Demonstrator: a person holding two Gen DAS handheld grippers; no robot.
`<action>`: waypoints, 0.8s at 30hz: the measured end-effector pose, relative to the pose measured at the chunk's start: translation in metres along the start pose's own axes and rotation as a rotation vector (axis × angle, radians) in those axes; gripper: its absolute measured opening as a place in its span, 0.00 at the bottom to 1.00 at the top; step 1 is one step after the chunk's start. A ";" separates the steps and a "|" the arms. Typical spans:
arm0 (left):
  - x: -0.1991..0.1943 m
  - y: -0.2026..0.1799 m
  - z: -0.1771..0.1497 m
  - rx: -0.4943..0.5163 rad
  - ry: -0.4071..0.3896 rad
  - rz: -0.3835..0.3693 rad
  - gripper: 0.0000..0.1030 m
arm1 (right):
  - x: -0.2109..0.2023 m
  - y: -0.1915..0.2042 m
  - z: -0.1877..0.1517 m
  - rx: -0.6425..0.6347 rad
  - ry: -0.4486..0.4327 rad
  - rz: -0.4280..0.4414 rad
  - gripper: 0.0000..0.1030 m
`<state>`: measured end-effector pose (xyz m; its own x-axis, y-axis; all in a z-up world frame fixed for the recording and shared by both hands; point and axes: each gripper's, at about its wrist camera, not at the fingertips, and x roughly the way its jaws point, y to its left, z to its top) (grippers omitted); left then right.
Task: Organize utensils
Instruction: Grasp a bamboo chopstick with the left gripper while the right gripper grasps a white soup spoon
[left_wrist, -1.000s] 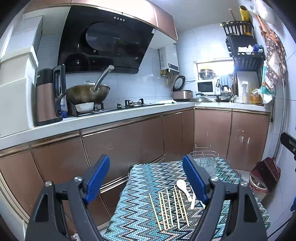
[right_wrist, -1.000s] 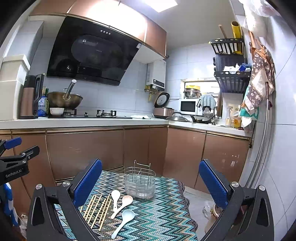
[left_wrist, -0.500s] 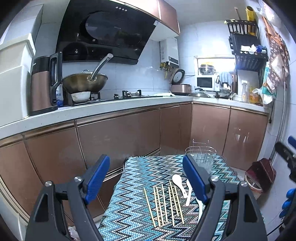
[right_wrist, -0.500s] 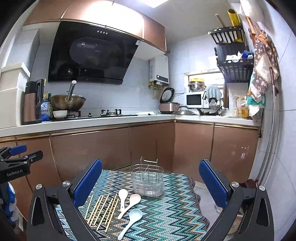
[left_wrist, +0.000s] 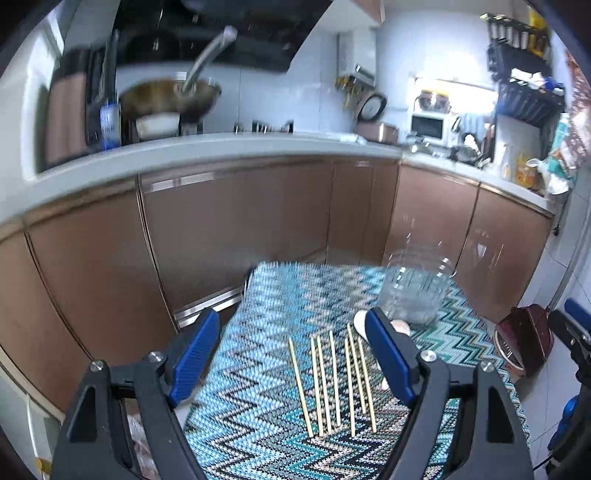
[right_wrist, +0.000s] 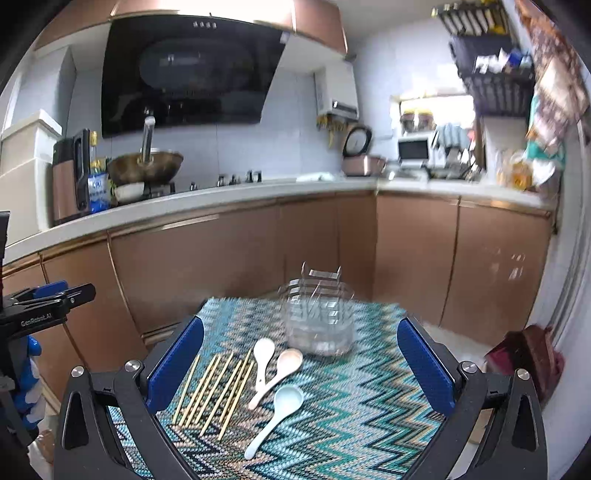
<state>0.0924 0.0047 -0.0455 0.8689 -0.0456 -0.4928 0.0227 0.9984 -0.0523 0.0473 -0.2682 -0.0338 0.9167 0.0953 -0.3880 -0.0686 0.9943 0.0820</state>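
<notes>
Several wooden chopsticks (left_wrist: 334, 380) lie side by side on a zigzag-patterned cloth; they also show in the right wrist view (right_wrist: 218, 391). Right of them lie three spoons: a white one (right_wrist: 263, 360), a pinkish one (right_wrist: 282, 369) and a pale blue one (right_wrist: 275, 417). A clear wire utensil holder (right_wrist: 317, 314) stands behind them; it also shows in the left wrist view (left_wrist: 415, 291). My left gripper (left_wrist: 290, 358) is open above the cloth, over the chopsticks. My right gripper (right_wrist: 301, 369) is open above the spoons. Both are empty.
The cloth-covered table (right_wrist: 369, 424) stands before brown kitchen cabinets (right_wrist: 229, 258). A countertop holds a wok (right_wrist: 146, 166), a kettle (right_wrist: 68, 177) and a rice cooker (right_wrist: 360, 158). A dark red bin (right_wrist: 526, 354) sits on the floor at right.
Both grippers have tilted down and moved closer to the table, so the utensils appear larger. Both stay open and empty. The utensils have not moved.
</notes>
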 end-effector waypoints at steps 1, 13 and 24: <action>0.012 0.003 -0.001 -0.012 0.029 -0.007 0.78 | 0.011 -0.003 -0.004 0.016 0.029 0.017 0.99; 0.137 0.015 -0.011 -0.118 0.336 -0.153 0.66 | 0.157 -0.047 -0.044 0.220 0.341 0.239 0.58; 0.241 0.006 -0.029 -0.126 0.602 -0.225 0.31 | 0.273 -0.066 -0.085 0.316 0.548 0.318 0.40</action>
<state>0.2871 -0.0016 -0.1899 0.4199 -0.3003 -0.8564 0.0819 0.9524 -0.2938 0.2683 -0.3040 -0.2232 0.5357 0.4722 -0.7000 -0.1067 0.8602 0.4986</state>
